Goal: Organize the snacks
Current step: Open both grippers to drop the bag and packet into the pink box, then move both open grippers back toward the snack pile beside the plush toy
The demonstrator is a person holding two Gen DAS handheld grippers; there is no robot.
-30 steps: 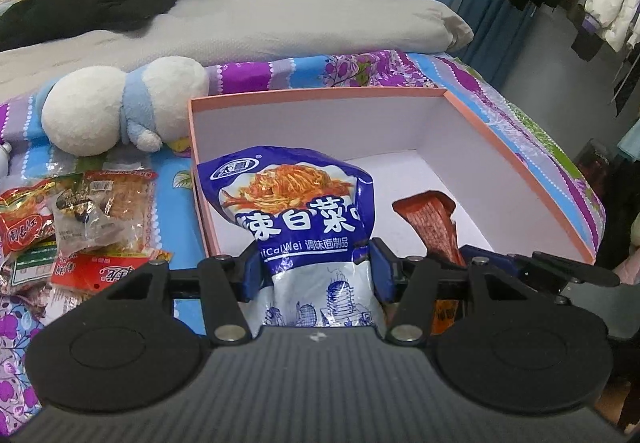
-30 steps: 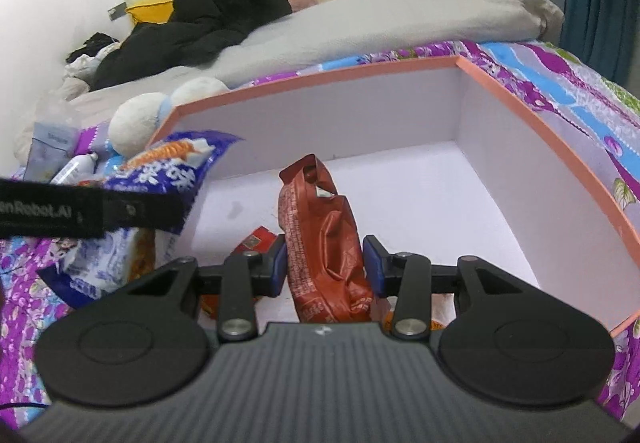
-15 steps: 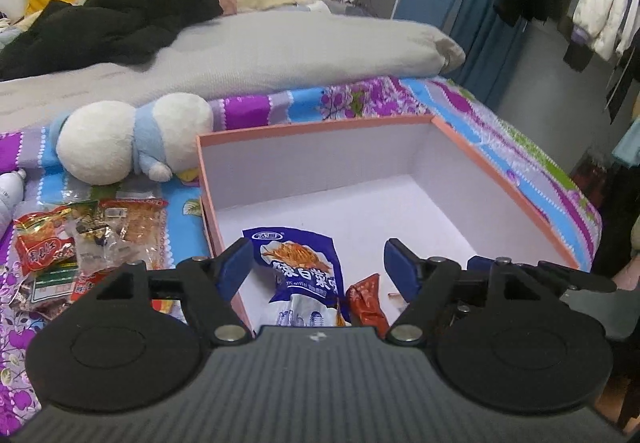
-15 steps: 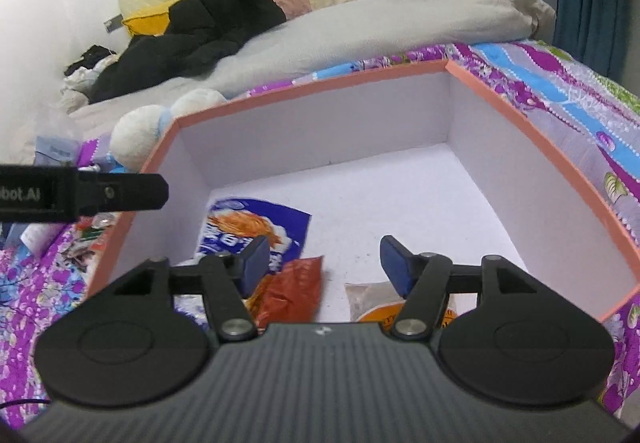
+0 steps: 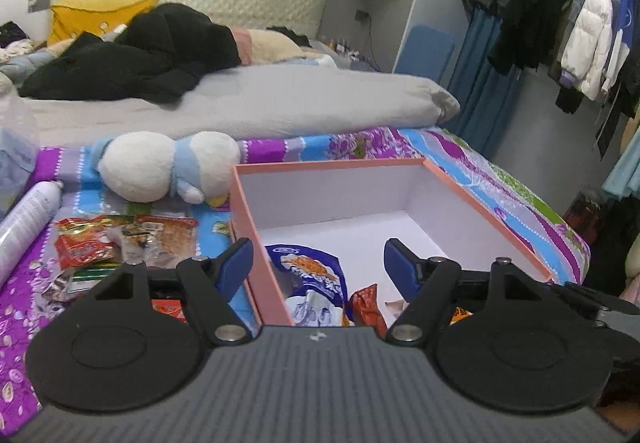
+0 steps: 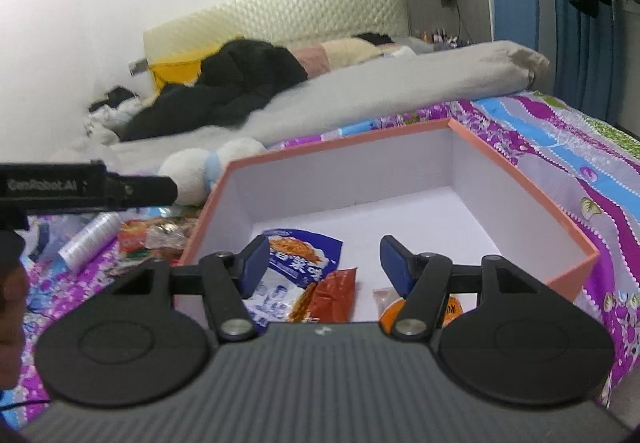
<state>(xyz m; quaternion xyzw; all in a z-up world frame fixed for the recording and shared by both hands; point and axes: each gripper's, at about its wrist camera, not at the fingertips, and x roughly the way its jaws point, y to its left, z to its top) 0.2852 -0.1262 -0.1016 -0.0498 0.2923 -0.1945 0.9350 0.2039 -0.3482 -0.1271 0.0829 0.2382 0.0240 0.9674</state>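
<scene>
A pink-rimmed box (image 5: 486,204) with a white inside lies on the bed; it also shows in the right wrist view (image 6: 524,189). In it lie a blue noodle-snack packet (image 5: 316,283) (image 6: 298,255), a red packet (image 5: 366,305) (image 6: 334,293) and an orange packet (image 6: 390,309). My left gripper (image 5: 318,269) is open and empty above the box's near left corner. My right gripper (image 6: 322,259) is open and empty above the box's near side. Several more snack packets (image 5: 120,243) lie on the bedspread left of the box.
A white and blue plush toy (image 5: 160,165) lies behind the loose snacks. A white bottle (image 5: 28,219) lies at the far left. A grey duvet (image 5: 260,103) and black clothes (image 5: 132,63) cover the bed behind. Hanging coats (image 5: 592,35) are at the right.
Both grippers opened and let go: the blue packet from the left, the red packet from the right. Both packets now lie in the box. Both grippers pulled back and up.
</scene>
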